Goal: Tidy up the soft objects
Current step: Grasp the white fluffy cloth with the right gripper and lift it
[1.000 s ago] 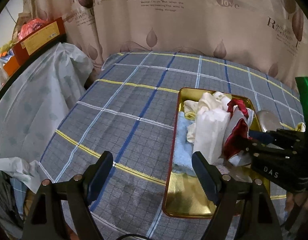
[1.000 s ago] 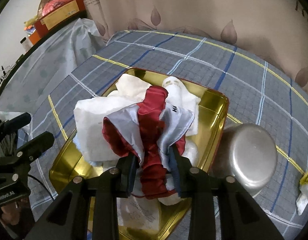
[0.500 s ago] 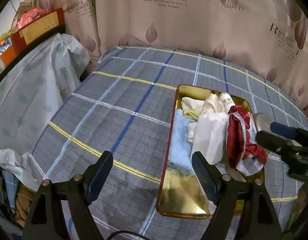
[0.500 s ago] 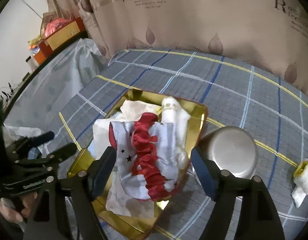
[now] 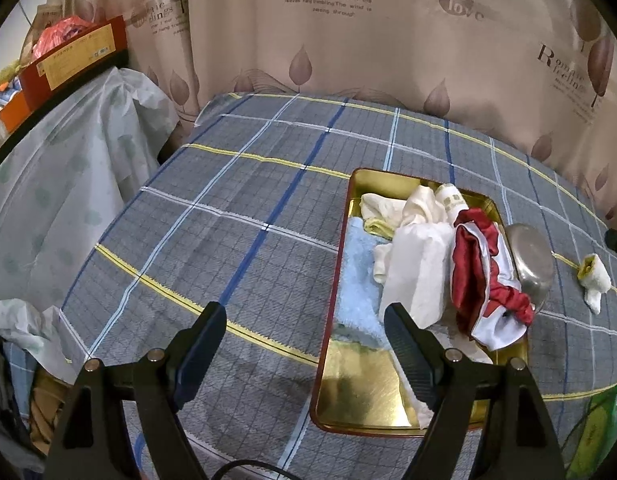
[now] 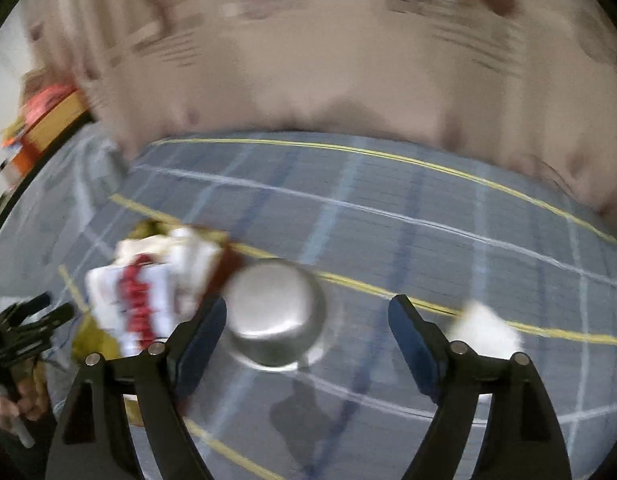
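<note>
Both jaws gape empty, ours on the right gripper [image 6: 306,328] having just been opening to leave the red-and-white cloth [image 5: 482,276] in the gold tray [image 5: 360,404]; at two o'clock, a white sock [image 5: 594,282] waits.

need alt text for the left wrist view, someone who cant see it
A gold tray on a plaid tablecloth holds a red-and-white cloth, white cloths and a blue towel. The open left claw hovers empty in front; a steel bowl sits beside the tray.

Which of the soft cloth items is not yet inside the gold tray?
The small white and yellow cloth, lying alone on the plaid cover right of the metal bowl; the others are piled in the gold tray.
</note>
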The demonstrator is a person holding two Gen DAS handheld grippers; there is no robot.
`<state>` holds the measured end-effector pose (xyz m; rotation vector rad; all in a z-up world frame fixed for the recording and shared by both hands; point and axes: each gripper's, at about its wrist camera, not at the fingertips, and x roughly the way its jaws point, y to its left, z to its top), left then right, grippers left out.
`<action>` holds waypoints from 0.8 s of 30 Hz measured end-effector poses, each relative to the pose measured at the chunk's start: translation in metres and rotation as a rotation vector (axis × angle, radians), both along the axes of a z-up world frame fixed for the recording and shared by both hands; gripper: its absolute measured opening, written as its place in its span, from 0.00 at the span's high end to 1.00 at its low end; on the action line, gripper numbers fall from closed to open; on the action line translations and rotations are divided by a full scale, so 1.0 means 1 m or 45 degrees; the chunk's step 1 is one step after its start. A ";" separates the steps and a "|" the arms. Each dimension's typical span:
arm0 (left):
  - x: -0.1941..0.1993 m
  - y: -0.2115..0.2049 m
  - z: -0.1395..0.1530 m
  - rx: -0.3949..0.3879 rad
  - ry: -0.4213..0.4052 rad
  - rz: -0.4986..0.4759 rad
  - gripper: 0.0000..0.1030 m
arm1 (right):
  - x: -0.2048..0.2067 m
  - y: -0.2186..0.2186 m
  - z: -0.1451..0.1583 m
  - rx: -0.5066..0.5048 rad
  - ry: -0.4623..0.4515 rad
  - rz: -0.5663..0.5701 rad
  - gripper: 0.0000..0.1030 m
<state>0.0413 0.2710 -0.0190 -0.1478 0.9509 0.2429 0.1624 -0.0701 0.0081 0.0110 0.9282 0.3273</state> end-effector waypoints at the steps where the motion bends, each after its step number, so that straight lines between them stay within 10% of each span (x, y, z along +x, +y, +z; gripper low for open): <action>1: 0.000 0.000 0.000 -0.007 -0.006 -0.003 0.19 | 0.005 -0.014 -0.002 -0.017 0.018 -0.045 0.22; 18: 0.001 -0.004 -0.003 0.007 -0.004 -0.022 0.19 | 0.055 -0.092 -0.077 -0.230 0.287 -0.238 0.22; 24: 0.001 -0.005 -0.005 0.013 -0.010 -0.026 0.19 | 0.057 -0.088 -0.088 -0.287 0.283 -0.231 0.44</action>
